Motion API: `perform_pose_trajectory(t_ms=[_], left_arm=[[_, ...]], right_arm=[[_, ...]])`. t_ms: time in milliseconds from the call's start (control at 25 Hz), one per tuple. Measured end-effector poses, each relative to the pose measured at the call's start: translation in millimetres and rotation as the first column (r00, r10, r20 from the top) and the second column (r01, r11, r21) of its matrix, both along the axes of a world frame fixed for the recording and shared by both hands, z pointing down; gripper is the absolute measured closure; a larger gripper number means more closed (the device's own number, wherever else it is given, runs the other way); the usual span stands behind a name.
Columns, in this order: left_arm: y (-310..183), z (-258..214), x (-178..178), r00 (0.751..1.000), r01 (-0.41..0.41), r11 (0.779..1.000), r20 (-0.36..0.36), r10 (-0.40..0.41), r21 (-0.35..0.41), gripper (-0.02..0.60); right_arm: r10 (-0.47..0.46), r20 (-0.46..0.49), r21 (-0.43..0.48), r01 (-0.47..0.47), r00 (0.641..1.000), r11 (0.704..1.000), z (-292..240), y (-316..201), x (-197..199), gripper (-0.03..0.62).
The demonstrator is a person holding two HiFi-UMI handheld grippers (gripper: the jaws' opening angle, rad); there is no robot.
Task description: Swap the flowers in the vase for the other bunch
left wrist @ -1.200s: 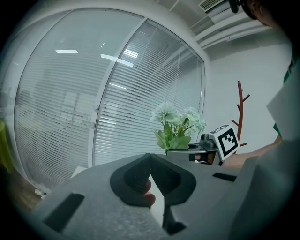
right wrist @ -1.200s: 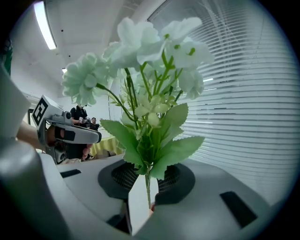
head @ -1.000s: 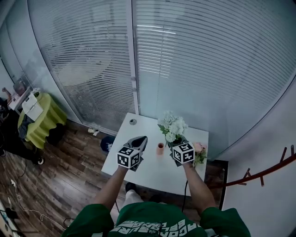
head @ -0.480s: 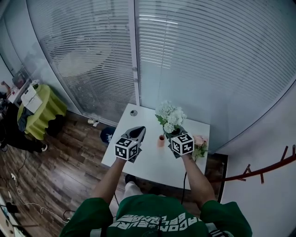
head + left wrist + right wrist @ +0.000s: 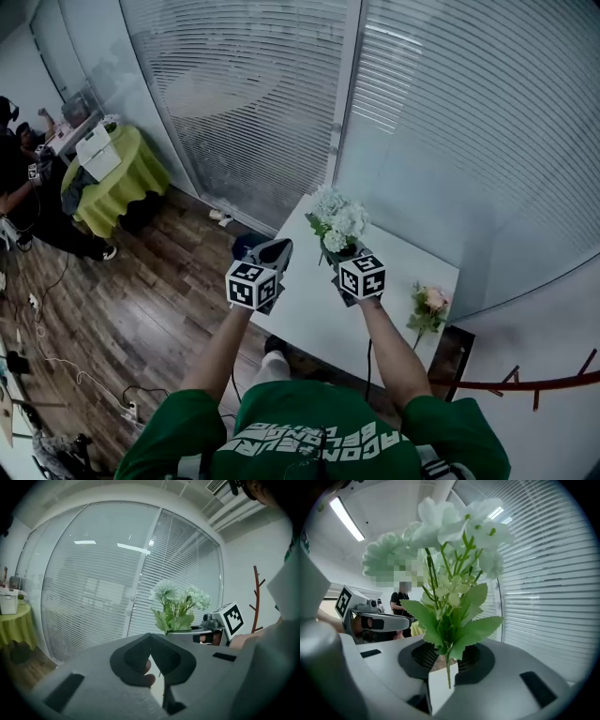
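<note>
Right claw [image 5: 446, 662]: nearly closed, pinching stem of white bunch [image 5: 445, 592], blooms upright above. Carried sideways away from vase within the last second; removal step judged done. Left claw [image 5: 150, 656]: jaws together, nothing gripped; pinkish blur [image 5: 148, 672] in gap, maybe the vase, unclear. No vase seen in head view. Pink bunch [image 5: 428, 305]: flat on table [image 5: 394, 248], right edge, now well apart from right claw. Next: park white, fetch pink.
</note>
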State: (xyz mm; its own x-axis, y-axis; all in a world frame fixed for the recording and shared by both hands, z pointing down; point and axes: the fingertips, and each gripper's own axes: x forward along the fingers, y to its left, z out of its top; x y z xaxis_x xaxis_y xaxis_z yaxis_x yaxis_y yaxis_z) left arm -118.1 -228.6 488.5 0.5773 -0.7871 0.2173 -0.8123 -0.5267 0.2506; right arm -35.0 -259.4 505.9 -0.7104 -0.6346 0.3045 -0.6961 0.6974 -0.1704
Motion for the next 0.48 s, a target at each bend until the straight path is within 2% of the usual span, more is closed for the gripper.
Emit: perform_pose_trajectory(t_ms=[120,280,480], left_arm=[[-2.3,3.8,-26.2,1.0,0.026,1.0,-0.002,-0.026,-0.009,0.58],[-12.2,14.0,-46.8,0.999,0.041,0.999,-0.003,-0.041,-0.023,0.58],[-22.3,33.6,-58.8,1.0,0.027,0.998,-0.003,-0.027,-0.059,0.58]], right_arm=[[-0.03,0.0,-0.017,0.03,1.0,0.999,6.5,-2.8,-30.8,0.517],[-0.036,0.003,-0.058,0.036,0.999,0.998,24.1,-14.6,-49.4,0.517],[-0.009,-0.004,-0.169,0.008,1.0,0.986,67.1,-24.9,-60.5,0.517]])
